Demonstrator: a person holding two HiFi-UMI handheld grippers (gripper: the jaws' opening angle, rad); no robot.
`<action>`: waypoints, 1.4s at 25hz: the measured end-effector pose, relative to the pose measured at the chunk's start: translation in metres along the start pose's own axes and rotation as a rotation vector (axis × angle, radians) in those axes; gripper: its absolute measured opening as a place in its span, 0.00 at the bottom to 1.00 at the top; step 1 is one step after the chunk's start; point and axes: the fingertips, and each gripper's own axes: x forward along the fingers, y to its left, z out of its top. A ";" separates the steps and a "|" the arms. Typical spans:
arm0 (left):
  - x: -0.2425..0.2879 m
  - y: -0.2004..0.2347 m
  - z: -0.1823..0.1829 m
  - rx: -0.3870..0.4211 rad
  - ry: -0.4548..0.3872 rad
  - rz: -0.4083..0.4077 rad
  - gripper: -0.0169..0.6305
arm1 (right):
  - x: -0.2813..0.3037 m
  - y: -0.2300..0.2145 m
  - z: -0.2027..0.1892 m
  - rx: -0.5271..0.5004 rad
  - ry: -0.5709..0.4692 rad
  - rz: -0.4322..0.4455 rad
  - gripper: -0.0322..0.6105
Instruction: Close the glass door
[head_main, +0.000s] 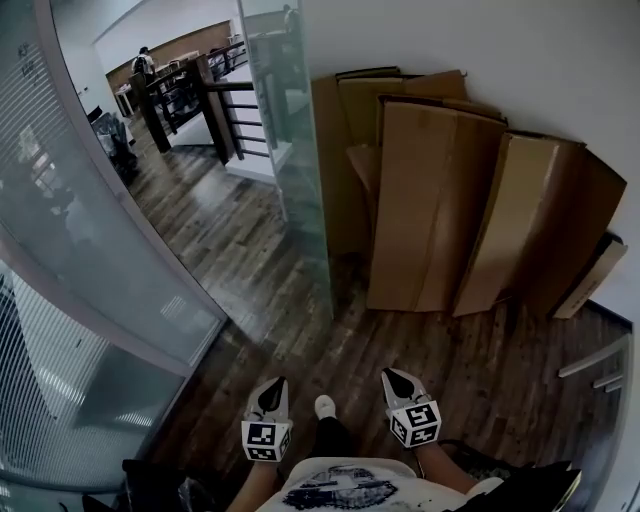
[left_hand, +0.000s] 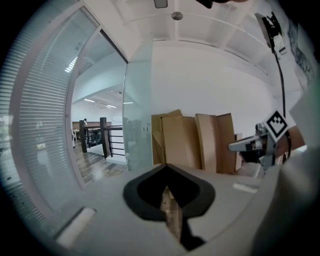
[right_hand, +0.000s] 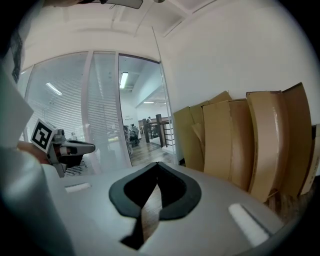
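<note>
While both stand shut and empty, left claw (head_main: 274, 388) and right claw (head_main: 398, 378) point toward the glass door (head_main: 295, 180). Door: open, upright, edge-on, running toward 12 o'clock. It lies at 1 o'clock from left claw, 11 o'clock from right, well apart from both.

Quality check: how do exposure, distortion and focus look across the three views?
Head view: dim, darkest along the bottom, fisheye bowing the glass door and the frosted partition. Left gripper view: black round vignette, bright ceiling, left tongs soft up close. Right gripper view: same vignette, cardboard sheets fairly sharp, right tongs blurred.
</note>
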 end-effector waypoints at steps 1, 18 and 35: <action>0.008 0.009 0.001 -0.003 -0.001 0.003 0.03 | 0.011 -0.001 0.005 -0.007 0.001 -0.001 0.06; 0.125 0.129 0.058 0.014 0.000 0.020 0.03 | 0.179 -0.015 0.078 -0.005 -0.017 0.019 0.06; 0.195 0.169 0.087 0.010 -0.015 -0.005 0.03 | 0.250 -0.053 0.126 -0.011 -0.039 -0.021 0.06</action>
